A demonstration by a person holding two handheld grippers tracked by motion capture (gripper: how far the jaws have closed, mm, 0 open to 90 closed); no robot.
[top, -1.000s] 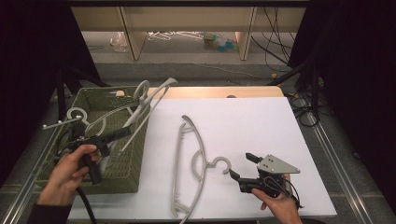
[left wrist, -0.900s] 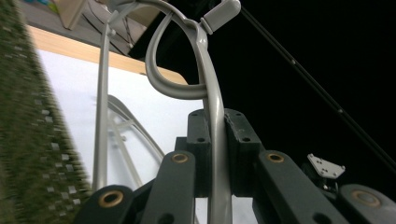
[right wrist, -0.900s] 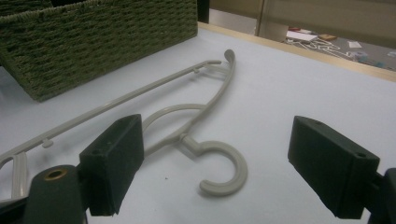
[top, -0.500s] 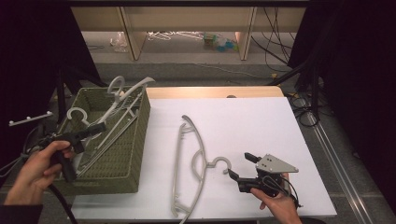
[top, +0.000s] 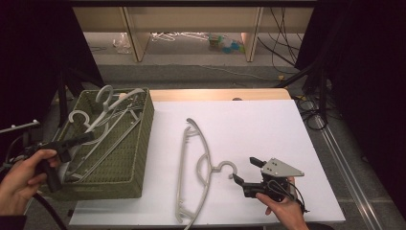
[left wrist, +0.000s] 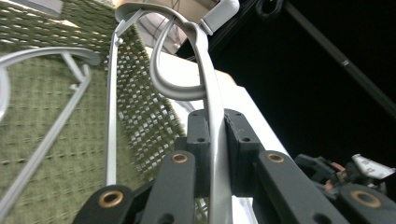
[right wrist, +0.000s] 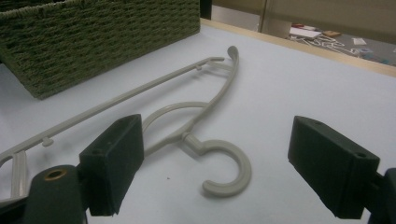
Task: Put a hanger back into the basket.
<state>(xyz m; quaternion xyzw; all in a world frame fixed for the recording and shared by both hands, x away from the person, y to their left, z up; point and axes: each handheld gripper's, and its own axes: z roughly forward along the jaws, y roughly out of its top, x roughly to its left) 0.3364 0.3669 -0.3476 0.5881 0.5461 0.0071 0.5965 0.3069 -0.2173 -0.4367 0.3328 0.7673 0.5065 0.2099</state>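
At the near edge of the white table (top: 268, 120), a person's right hand (top: 282, 208) is resting with the right gripper (top: 244, 173) pointing left, its jaws standing wide apart and gripping nothing. The right gripper view is showing those two black pads well clear of each other, with the hook of a grey hanger (right wrist: 205, 140) lying on the table just ahead of the gap between them.

That hanger (top: 196, 167) is lying flat on the white surface, its hook turned toward the right gripper and its long bar running away from the near edge, just beside the basket.

To the left, the person's left hand (top: 24, 184) is holding the left gripper (top: 84, 139) at the basket's near left corner. In the left gripper view its jaws are pressing together on the thin grey arm of a second hanger (left wrist: 212, 116), which is passing straight up between the pads and curving into a loop above them. From above, this held hanger (top: 107, 127) is slanting across the basket, its hook rising over the far rim.

The green woven basket (top: 136, 163) is sitting on the table's left side, with more grey hangers lying tangled inside it; how many is hard to tell.

Beyond the table, shelves (top: 191, 24) and loose cables (top: 287, 43) are standing against a dark backdrop.
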